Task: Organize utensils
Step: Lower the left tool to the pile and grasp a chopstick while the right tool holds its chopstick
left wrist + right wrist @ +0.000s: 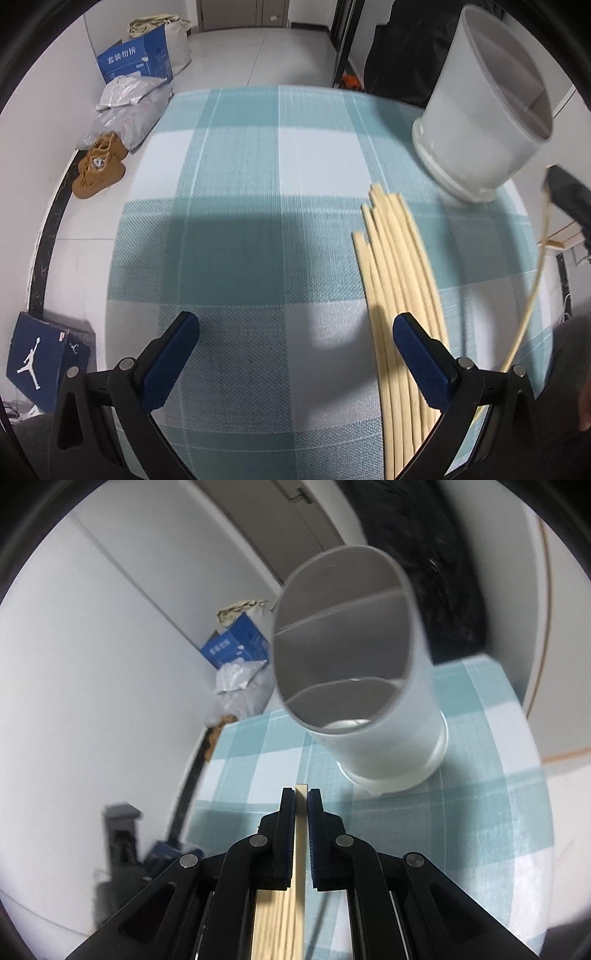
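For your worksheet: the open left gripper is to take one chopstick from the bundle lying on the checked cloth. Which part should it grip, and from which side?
Grip the outermost chopstick of the bundle near its far tips, where the ends fan slightly apart. The left gripper should descend from above, jaws across the stick. Nearer in, the sticks lie packed together, so one would probably not come away alone.
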{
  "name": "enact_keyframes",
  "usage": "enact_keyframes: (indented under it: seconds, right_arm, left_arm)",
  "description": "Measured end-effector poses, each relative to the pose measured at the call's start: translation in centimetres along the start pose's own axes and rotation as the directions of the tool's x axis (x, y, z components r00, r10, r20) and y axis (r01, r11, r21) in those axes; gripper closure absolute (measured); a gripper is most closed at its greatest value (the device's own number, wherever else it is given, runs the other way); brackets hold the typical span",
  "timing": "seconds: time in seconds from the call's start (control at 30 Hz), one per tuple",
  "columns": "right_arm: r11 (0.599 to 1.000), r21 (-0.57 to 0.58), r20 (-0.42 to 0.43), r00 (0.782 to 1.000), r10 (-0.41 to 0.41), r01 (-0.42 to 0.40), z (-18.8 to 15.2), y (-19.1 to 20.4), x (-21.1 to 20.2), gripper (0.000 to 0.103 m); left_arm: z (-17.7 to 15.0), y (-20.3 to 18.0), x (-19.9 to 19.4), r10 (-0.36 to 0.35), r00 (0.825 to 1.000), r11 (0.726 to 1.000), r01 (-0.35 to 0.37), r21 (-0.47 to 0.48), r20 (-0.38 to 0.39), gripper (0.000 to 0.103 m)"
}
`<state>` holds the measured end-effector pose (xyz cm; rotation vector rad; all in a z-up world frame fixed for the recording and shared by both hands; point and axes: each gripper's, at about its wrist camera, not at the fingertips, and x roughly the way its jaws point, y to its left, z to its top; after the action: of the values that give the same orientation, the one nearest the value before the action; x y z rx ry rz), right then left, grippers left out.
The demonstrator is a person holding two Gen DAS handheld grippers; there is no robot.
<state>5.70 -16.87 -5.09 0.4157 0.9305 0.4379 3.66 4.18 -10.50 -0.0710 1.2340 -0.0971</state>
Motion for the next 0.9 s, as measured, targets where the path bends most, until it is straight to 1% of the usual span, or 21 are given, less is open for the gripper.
enact_keyframes:
  seconds: [0.1, 0.23, 0.37, 0.43, 0.5, 0.6, 0.7, 0.77, 0.83, 0.87, 0.9]
  right_arm:
    - [0.997, 0.075, 0.015, 1.0, 0.022, -0.023, -0.1, -1.9, -0.3, 0.097]
    - [0.99, 0.134, 0.052, 0.998, 0.044, -0.051, -0.3, -3.8, -0.7, 0.097]
    - [0.986, 0.153, 0.094, 0.994, 0.054, -0.068, -0.3, -5.1, -1.8, 0.097]
    - [0.985, 0.156, 0.111, 0.992, 0.051, -0.068, -0.1, -5.4, -1.9, 0.097]
    - [0.986, 0.155, 0.126, 0.991, 0.049, -0.068, 0.1, -5.5, -1.9, 0.097]
    - [0.981, 0.169, 0.144, 0.987, 0.067, -0.092, 0.2, -5.7, -1.6, 0.097]
    - [0.982, 0.16, 0.169, 0.983, 0.068, -0.096, 0.6, -6.6, -2.8, 0.097]
    - [0.982, 0.16, 0.176, 0.982, 0.069, -0.097, 0.5, -7.0, -3.7, 0.097]
    - [0.981, 0.166, 0.18, 0.981, 0.066, -0.097, 0.5, -7.1, -3.8, 0.097]
    - [0.981, 0.169, 0.183, 0.981, 0.064, -0.095, 0.7, -7.3, -3.7, 0.097]
    - [0.981, 0.169, 0.186, 0.981, 0.063, -0.095, 0.6, -7.3, -3.9, 0.097]
  left_arm:
    - [0.0, -0.5, 0.1, 0.052, 0.999, 0.998, -0.052, 0.025, -0.005, 0.003]
    - [0.1, -0.3, -0.2, 0.056, 0.998, 0.998, -0.056, 0.006, -0.013, 0.005]
    - [-0.2, -0.5, -0.1, 0.074, 0.997, 0.997, -0.074, 0.0, -0.021, 0.005]
    - [-0.4, -0.5, 0.0, 0.071, 0.997, 0.997, -0.071, -0.01, -0.031, 0.005]
    - [0.2, -0.7, 0.5, 0.076, 0.996, 0.997, -0.077, -0.01, -0.037, 0.005]
    - [0.6, -0.6, 0.8, 0.096, 0.994, 0.995, -0.096, -0.009, -0.05, 0.008]
    - [1.1, -0.7, 1.0, 0.114, 0.992, 0.993, -0.114, -0.003, -0.057, 0.012]
    - [1.6, -0.7, 1.1, 0.111, 0.992, 0.994, -0.111, 0.001, -0.059, 0.018]
    - [2.1, -1.0, 1.1, 0.106, 0.993, 0.994, -0.105, 0.016, -0.06, 0.032]
    - [2.2, -1.2, 1.1, 0.103, 0.993, 0.995, -0.102, 0.024, -0.06, 0.036]
    - [2.4, -1.4, 1.1, 0.099, 0.993, 0.995, -0.097, 0.036, -0.062, 0.042]
